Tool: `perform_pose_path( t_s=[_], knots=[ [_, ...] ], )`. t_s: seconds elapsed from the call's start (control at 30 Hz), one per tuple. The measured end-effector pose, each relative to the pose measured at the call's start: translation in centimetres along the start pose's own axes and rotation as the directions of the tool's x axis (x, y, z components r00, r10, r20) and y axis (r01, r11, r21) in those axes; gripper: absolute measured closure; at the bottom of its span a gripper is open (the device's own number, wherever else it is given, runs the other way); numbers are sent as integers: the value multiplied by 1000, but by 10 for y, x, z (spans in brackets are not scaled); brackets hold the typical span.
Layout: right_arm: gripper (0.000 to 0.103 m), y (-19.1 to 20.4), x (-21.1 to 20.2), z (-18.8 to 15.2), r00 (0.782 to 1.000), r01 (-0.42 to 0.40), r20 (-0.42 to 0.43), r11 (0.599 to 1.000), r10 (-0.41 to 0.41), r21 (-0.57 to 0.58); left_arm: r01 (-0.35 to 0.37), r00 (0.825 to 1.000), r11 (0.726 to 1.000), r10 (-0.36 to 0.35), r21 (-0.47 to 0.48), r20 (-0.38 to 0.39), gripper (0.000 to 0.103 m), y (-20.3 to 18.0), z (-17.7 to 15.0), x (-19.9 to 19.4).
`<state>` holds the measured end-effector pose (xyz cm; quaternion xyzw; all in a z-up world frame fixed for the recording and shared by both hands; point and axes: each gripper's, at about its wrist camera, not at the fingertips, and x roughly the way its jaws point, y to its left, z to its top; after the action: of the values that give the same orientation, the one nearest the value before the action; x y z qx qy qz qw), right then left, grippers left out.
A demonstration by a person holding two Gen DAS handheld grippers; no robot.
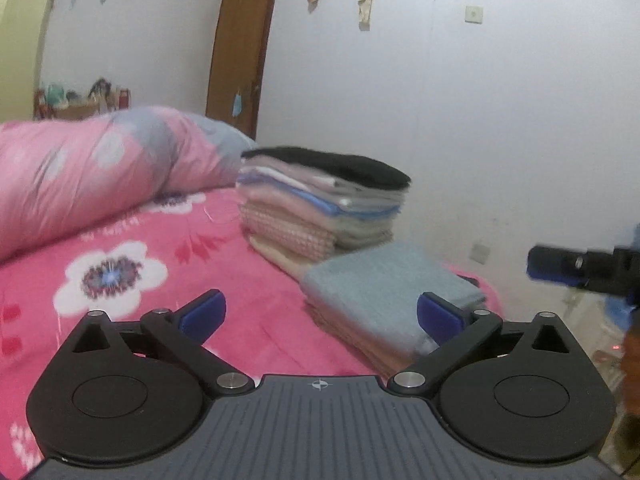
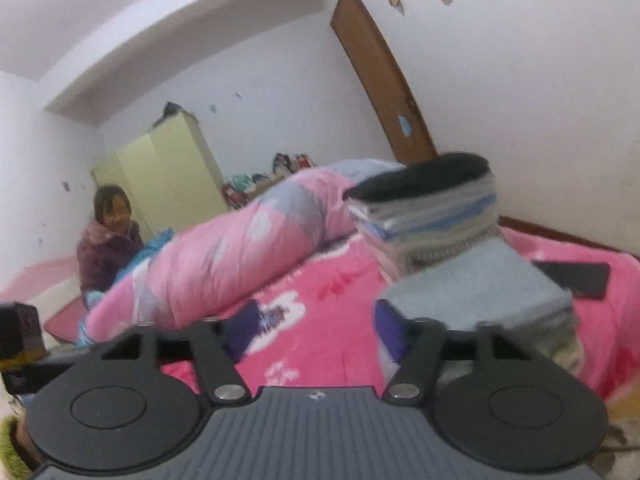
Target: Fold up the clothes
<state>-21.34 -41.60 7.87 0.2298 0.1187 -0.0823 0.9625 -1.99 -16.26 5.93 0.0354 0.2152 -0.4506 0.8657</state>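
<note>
Both grippers are hanging released over the pink bedspread [image 1: 168,236], the left gripper [image 1: 320,314] and the right gripper [image 2: 316,332] gripping nothing. The folded grey-blue garment [image 1: 384,280] is lying near, apparently touching the taller stack of folded clothes [image 1: 324,204] behind it.

On the pink floral bed [image 1: 132,240]: tall stack of folded clothes [image 1: 324,204] near the far edge, touching the short pile of folded towels [image 1: 384,300] before it. Rolled pink quilt [image 1: 88,176] left of both. Black phone [image 2: 576,278] right of the pile.
</note>
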Motion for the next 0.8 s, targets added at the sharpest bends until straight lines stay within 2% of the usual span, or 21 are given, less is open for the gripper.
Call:
perform_pose_path(
  t_s=[0.17,0.3,0.43,0.6,0.73,0.8],
  knots=[
    [19,19,-22,-33,988,141,-53,987,-145,-73,-70,997,998,70,5,-39,0,-8,-33,-15],
    [5,30,-32,-60,971,221,-70,968,-230,-116,-85,994,994,81,-61,-66,0,-10,-50,-22],
    [1,32,-49,-76,958,265,-87,959,-274,-100,-101,992,987,90,-123,-90,0,-16,-55,-22],
    [0,29,-59,-83,925,364,-69,923,-374,-124,-82,992,984,65,-158,-110,0,-34,-53,-14],
    [0,24,-67,-84,901,419,-65,898,-429,-133,-101,987,988,84,-118,-135,0,-52,-52,-9],
    [0,22,-68,-84,896,430,-57,892,-441,-137,-120,986,990,109,-78,-127,0,-60,-52,-9]
  ],
)
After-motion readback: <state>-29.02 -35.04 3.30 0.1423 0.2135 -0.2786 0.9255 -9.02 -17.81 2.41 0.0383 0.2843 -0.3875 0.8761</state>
